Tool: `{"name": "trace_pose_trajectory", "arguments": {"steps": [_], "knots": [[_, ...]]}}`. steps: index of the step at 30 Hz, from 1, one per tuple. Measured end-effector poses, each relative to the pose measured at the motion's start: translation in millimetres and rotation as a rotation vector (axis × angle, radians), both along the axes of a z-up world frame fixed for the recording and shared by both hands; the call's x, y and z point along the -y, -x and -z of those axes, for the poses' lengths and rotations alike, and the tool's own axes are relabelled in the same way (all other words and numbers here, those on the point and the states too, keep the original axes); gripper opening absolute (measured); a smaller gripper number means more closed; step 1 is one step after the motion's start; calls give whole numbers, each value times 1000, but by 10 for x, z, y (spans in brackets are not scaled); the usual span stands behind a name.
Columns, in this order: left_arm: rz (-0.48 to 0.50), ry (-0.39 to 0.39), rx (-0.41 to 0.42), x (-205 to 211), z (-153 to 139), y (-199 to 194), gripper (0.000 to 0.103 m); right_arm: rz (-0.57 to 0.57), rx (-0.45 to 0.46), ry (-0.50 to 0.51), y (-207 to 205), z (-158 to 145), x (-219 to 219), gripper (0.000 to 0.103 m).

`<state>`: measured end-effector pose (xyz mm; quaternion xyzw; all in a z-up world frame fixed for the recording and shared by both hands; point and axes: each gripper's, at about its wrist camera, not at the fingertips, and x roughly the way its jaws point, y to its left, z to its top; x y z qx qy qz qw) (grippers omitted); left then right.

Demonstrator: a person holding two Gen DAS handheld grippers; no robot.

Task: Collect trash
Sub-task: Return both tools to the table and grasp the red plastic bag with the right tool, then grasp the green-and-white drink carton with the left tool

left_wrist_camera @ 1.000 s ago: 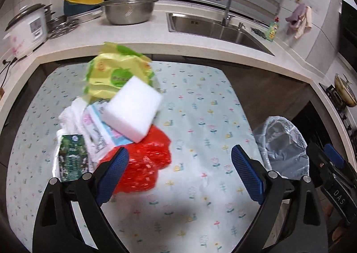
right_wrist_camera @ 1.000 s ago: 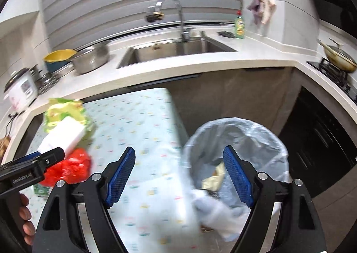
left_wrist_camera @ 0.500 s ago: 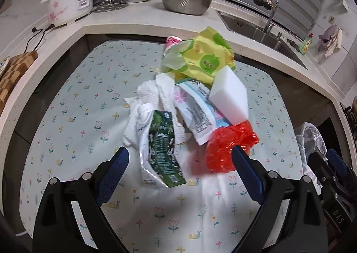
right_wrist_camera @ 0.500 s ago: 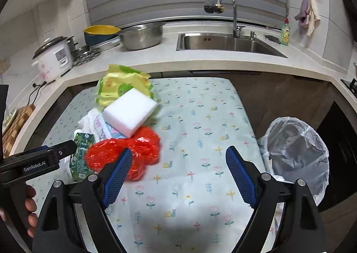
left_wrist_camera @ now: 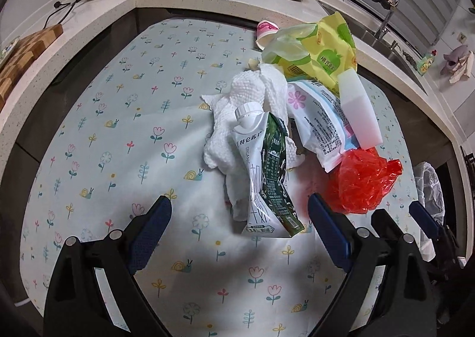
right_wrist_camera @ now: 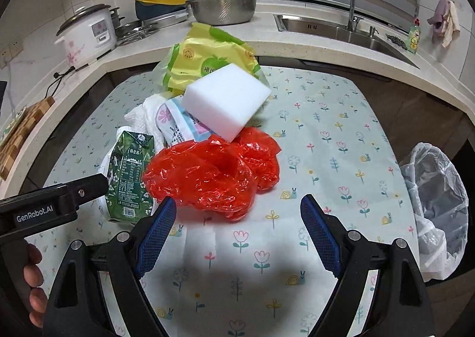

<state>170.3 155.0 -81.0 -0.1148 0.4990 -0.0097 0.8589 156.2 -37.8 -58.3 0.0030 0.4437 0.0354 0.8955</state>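
Note:
A heap of trash lies on the flowered tablecloth (left_wrist_camera: 124, 135): a crushed green-and-white milk carton (left_wrist_camera: 264, 176), a crumpled white paper towel (left_wrist_camera: 237, 117), a red plastic bag (left_wrist_camera: 362, 182), a white sponge block (left_wrist_camera: 359, 111), a pink-flowered packet (left_wrist_camera: 317, 123), a yellow-green wrapper (left_wrist_camera: 323, 48) and a pink paper cup (left_wrist_camera: 265, 31). My left gripper (left_wrist_camera: 239, 209) hangs open just short of the carton's lower end. My right gripper (right_wrist_camera: 239, 206) is open too, its fingers level with the near edge of the red bag (right_wrist_camera: 213, 173), with the sponge (right_wrist_camera: 225, 99) behind. Neither holds anything.
A bin with a clear liner (right_wrist_camera: 436, 203) stands off the table's right edge. The counter behind carries a rice cooker (right_wrist_camera: 86, 36), a steel colander (right_wrist_camera: 222, 10) and a sink with tap (right_wrist_camera: 341, 28). A wooden board (left_wrist_camera: 26, 51) lies at the left.
Both grippers swung left from the bin to the trash heap and dropped closer to the table. The carton now lies before the left gripper, the red bag before the right.

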Motion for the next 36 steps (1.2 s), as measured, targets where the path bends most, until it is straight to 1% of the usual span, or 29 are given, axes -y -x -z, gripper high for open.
{"name": "trace_pose_trajectory", "arguments": {"steps": [5, 8, 11, 12, 13, 15, 16, 17, 18, 21, 23, 28, 31, 33, 34, 36], "knots": [[1, 29, -24, -44, 94, -37, 89, -5, -23, 5, -138, 163, -100, 82], [2, 34, -37, -58, 148, -70, 89, -4, -37, 0, -219, 254, -145, 82], [4, 36, -51, -61, 209, -107, 89, -2, -34, 1, -271, 283, -170, 82], [3, 35, -53, -65, 224, -119, 89, -1, -32, 2, -289, 283, -174, 80], [3, 36, -55, -70, 236, -132, 89, -5, -31, -2, -304, 279, -173, 75], [1, 39, -59, -68, 253, -162, 89, -17, -40, -14, -338, 278, -164, 49], [0, 41, -60, -69, 264, -174, 89, -18, -42, -19, -348, 276, -153, 44], [-1, 43, -61, -69, 270, -187, 89, -19, -42, -27, -351, 271, -137, 37], [-1, 45, -61, -62, 269, -189, 89, -20, -40, -37, -351, 260, -116, 33], [7, 39, -56, -20, 273, -235, 89, -20, -35, -63, -334, 216, -53, 26], [18, 31, -52, 28, 273, -242, 88, -20, -24, -74, -309, 163, -11, 25], [43, 21, -44, 158, 273, -274, 85, -11, 11, -89, -221, 0, 119, 24], [57, 19, -48, 237, 286, -276, 79, 0, 28, -92, -175, -79, 204, 24], [67, 20, -59, 292, 309, -270, 68, 16, 38, -94, -140, -115, 275, 24], [75, 22, -65, 317, 320, -272, 65, 22, 39, -94, -132, -122, 312, 24], [81, 20, -74, 365, 340, -262, 49, 38, 41, -97, -102, -127, 391, 24]]}}
